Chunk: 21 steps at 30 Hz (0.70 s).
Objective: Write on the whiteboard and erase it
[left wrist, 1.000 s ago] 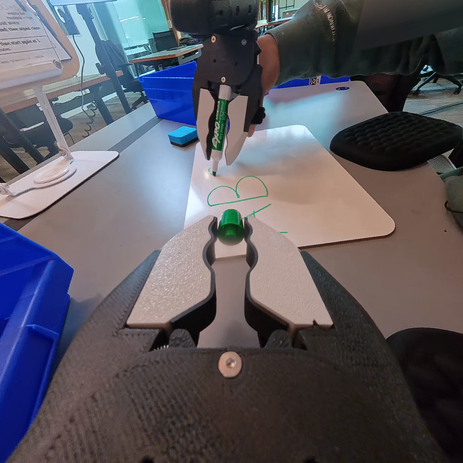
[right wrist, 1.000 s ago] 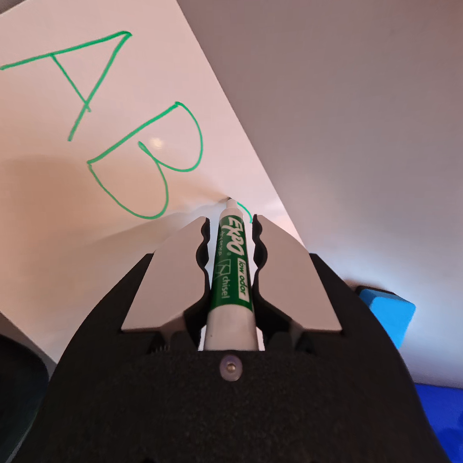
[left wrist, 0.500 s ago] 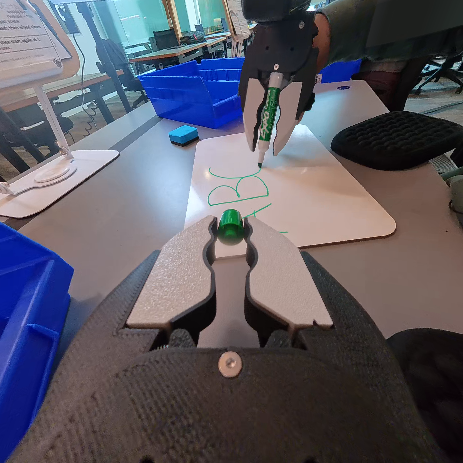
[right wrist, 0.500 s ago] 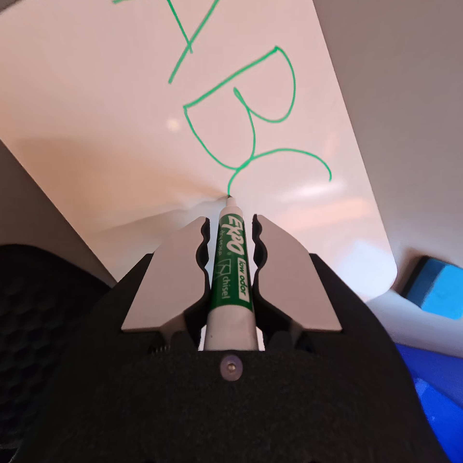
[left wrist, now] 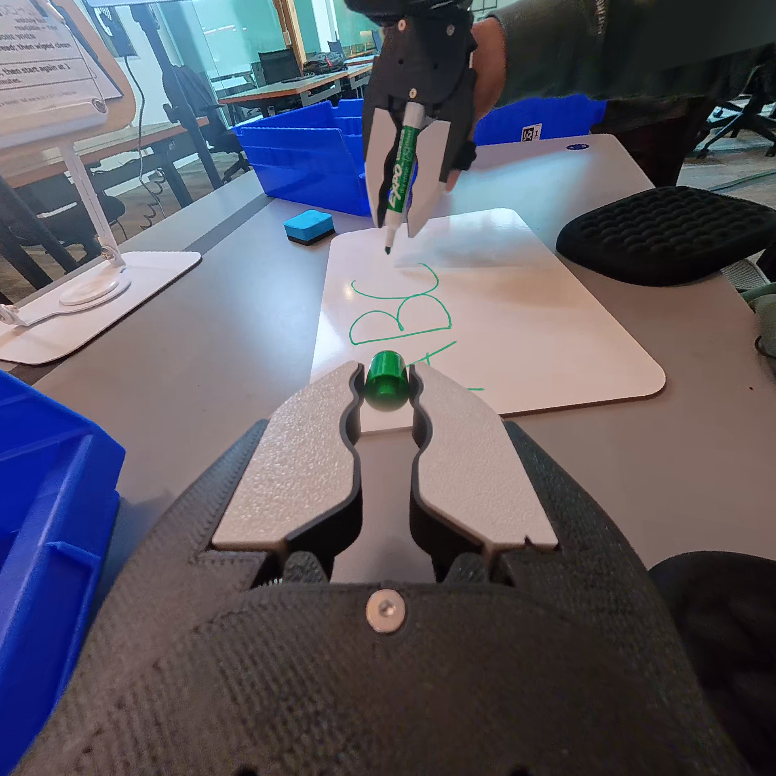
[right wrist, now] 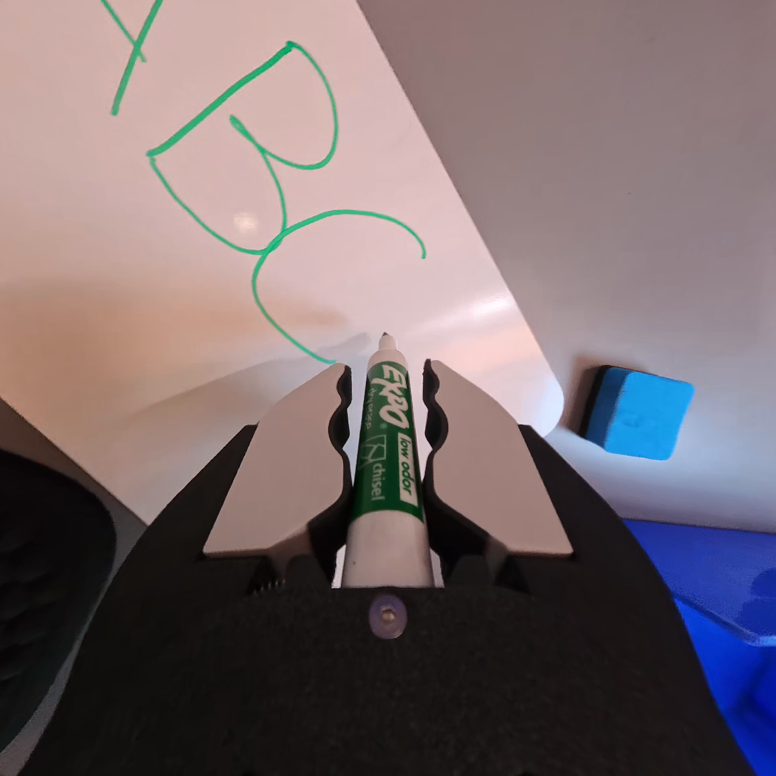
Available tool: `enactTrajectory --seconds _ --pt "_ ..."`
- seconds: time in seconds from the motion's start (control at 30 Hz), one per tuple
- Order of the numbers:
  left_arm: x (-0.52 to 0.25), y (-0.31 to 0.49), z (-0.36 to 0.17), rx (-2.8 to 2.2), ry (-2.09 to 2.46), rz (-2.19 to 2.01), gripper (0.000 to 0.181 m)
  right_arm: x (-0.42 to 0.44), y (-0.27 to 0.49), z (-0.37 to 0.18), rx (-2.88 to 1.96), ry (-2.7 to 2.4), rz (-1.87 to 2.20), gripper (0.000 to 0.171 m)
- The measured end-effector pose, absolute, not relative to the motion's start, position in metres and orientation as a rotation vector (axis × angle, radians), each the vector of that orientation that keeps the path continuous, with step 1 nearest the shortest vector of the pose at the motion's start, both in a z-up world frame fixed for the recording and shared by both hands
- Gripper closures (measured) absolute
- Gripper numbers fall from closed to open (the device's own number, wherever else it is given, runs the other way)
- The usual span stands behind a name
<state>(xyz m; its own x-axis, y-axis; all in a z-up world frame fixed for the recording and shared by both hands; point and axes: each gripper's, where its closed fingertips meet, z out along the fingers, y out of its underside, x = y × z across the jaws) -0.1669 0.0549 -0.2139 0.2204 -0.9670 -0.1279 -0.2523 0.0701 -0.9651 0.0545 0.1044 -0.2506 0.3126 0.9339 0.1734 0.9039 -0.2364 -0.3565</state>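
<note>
Left wrist view: the left gripper (left wrist: 385, 388) has its jaws narrowed on a green marker cap (left wrist: 385, 380), held above the near edge of the whiteboard (left wrist: 525, 336), which lies flat on the grey bench (left wrist: 218, 336). Green handwriting (left wrist: 403, 310) runs along the board's left part. Farther off, the right gripper (left wrist: 399, 210) points a green dry-erase marker (left wrist: 401, 172) down, its tip lifted just off the board's far left corner. A blue eraser (left wrist: 309, 226) sits just beyond that corner, before a blue bin (left wrist: 302, 163). A black padded cushion (left wrist: 667, 235) lies to the right.

Right wrist view: the jaws clamp the marker (right wrist: 388, 453) by its barrel; the tip hovers near the end of the last green stroke (right wrist: 294, 260). The eraser (right wrist: 636, 411) lies beside the board's (right wrist: 126, 252) rounded corner.
</note>
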Motion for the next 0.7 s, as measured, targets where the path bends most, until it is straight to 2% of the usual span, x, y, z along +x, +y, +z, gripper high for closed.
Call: enactTrajectory --seconds 0.4,0.7 --pt "-0.167 0.055 -0.214 -1.41 1.25 -0.835 0.161 0.044 0.141 -0.261 -2.187 -1.63 0.112 0.138" --pt "-0.166 0.054 -0.215 -1.408 1.256 -0.834 0.161 0.05 0.131 -0.264 -2.212 -1.661 0.097 0.138"
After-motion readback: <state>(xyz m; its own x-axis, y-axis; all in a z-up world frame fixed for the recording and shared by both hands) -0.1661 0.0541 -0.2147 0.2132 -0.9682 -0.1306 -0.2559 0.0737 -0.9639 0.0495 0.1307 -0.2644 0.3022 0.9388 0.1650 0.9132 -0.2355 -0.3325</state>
